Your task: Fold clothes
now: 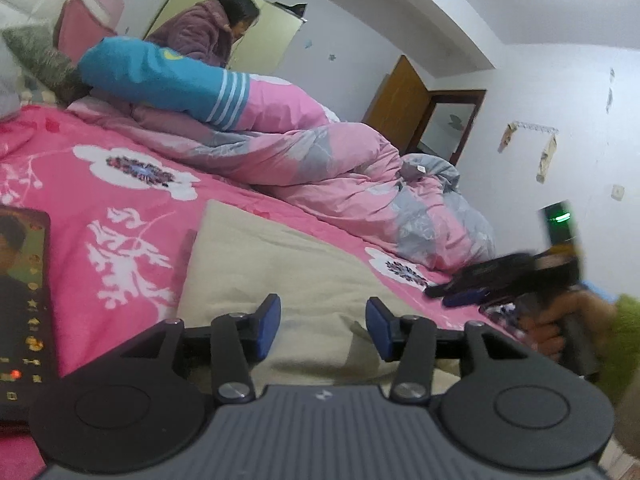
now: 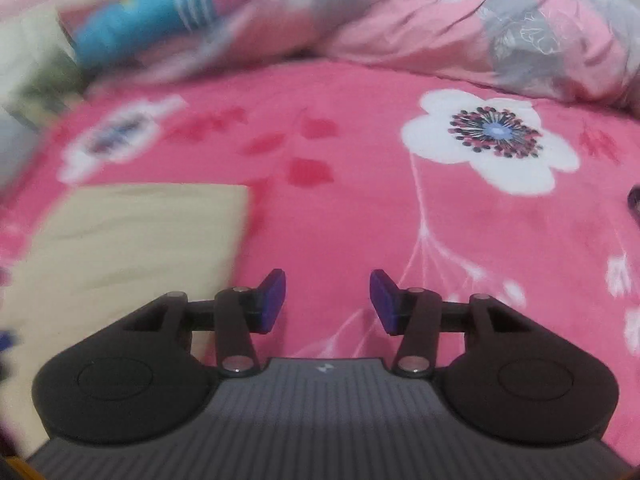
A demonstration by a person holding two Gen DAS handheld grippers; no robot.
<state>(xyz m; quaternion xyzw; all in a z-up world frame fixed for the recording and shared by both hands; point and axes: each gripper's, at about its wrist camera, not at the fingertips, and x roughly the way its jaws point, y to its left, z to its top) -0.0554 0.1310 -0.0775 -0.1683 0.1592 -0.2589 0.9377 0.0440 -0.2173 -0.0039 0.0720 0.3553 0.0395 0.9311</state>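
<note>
A cream folded garment point(image 1: 280, 264) lies flat on the pink flowered bedsheet point(image 1: 120, 200). My left gripper point(image 1: 325, 327) hovers over its near part, jaws open, with nothing pinched between the blue pads. In the right wrist view the same cream garment point(image 2: 132, 240) lies at the lower left. My right gripper point(image 2: 329, 303) stands open over bare pink sheet point(image 2: 360, 200) just to the right of the garment's edge, with nothing between its pads. In the left wrist view the right gripper point(image 1: 460, 294) appears blurred at the garment's far right, held by a hand point(image 1: 548, 324) in a green sleeve.
A crumpled pink and grey quilt point(image 1: 340, 176) and a blue and pink pillow point(image 1: 160, 76) are heaped along the far side of the bed. A person in a purple jacket point(image 1: 204, 32) sits beyond them. A lit phone screen point(image 1: 20, 304) lies at the left.
</note>
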